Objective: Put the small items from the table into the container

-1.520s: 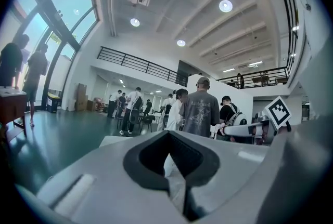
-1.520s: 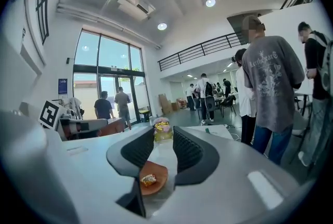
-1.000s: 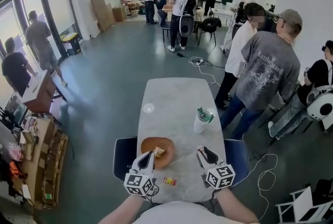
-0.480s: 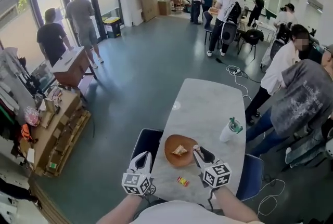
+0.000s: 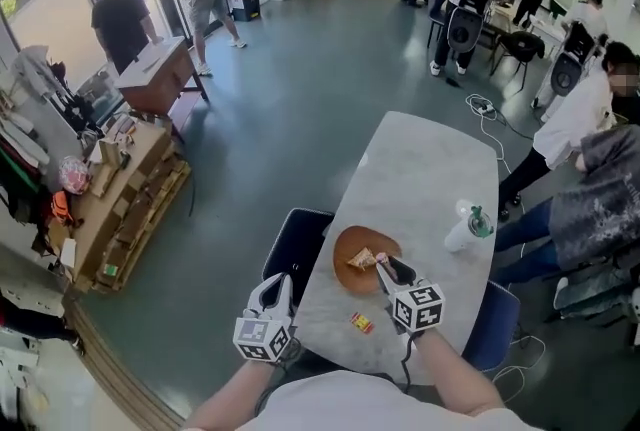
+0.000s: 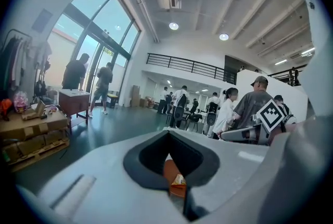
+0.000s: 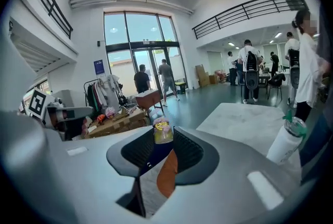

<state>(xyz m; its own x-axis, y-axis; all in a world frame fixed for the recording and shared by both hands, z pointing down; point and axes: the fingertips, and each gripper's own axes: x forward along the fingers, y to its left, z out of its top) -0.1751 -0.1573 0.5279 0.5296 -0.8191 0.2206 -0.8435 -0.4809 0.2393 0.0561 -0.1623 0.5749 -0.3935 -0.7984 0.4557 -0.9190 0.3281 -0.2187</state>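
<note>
Right gripper view: my right gripper (image 7: 162, 137) is clamped on a small yellow-wrapped sweet (image 7: 163, 128). I judge it light, crinkly and slippery, best pinched mid-body. The round orange-brown container (image 5: 350, 279) lies at six o'clock beneath. My left gripper (image 5: 274, 284) hangs slightly apart, empty. A red-yellow packet (image 5: 361, 322) lies on the pale table (image 5: 430, 179).

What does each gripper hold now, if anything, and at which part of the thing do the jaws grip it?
The right gripper holds a small yellow packet by its sides, between the jaw tips. The left gripper holds nothing.

Left claw (image 5: 276, 285) stands slightly parted, right claw (image 5: 385, 266) pinches a small packet (image 7: 163, 132).
</note>
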